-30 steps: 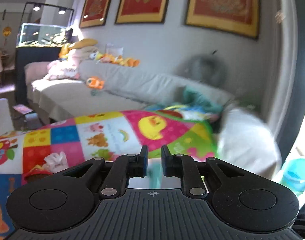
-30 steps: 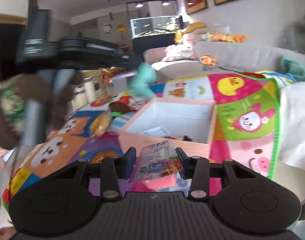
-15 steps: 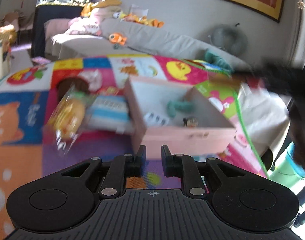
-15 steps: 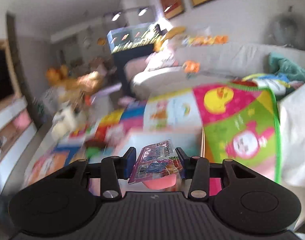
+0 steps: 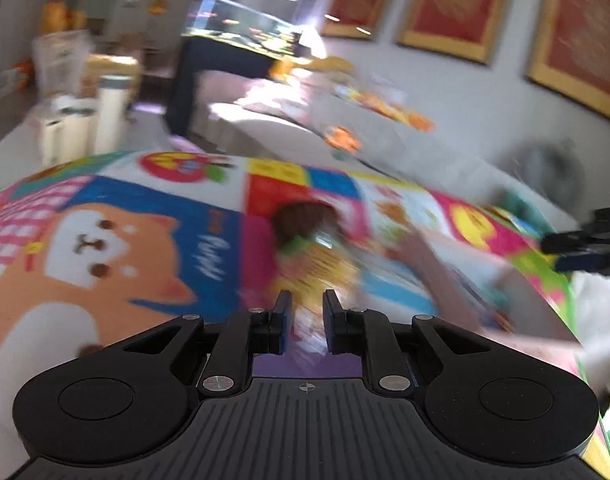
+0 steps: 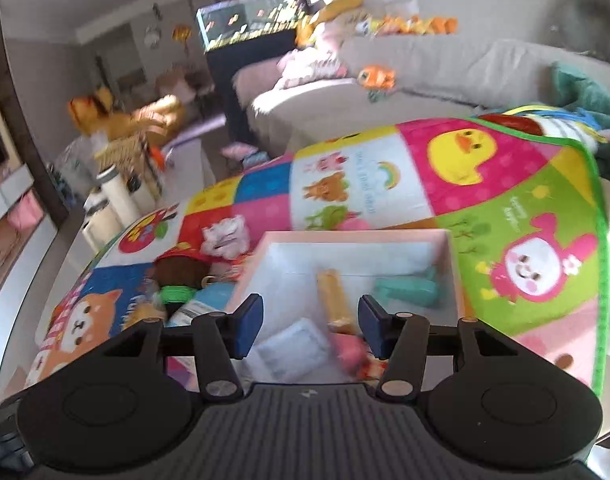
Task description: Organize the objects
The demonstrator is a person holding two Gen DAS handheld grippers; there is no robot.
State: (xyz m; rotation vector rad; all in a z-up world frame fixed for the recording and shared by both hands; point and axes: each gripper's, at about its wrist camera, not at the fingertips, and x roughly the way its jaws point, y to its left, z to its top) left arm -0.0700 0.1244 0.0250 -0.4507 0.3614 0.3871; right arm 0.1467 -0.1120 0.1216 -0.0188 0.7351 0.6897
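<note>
1. My right gripper (image 6: 310,327) is released, jaws wide apart, above the pink box (image 6: 452,258) on the play mat (image 6: 517,208)
2. In the box I see a teal toy (image 6: 409,289) and a pink cup (image 6: 351,354)
3. My left gripper (image 5: 303,322) has a narrow gap, over a blurred yellow snack packet (image 5: 311,276); I cannot tell whether it grips

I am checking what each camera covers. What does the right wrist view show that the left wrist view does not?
Only the right wrist view shows the inside of the pink box: a teal toy, a yellowish packet and a pale flat packet. It also shows the right tool open and empty above the box.

Only the left wrist view shows the left tool, its jaws nearly shut with a narrow gap; blur hides whether they touch anything.

Both show the colourful play mat, the brown plush and the aquarium.
</note>
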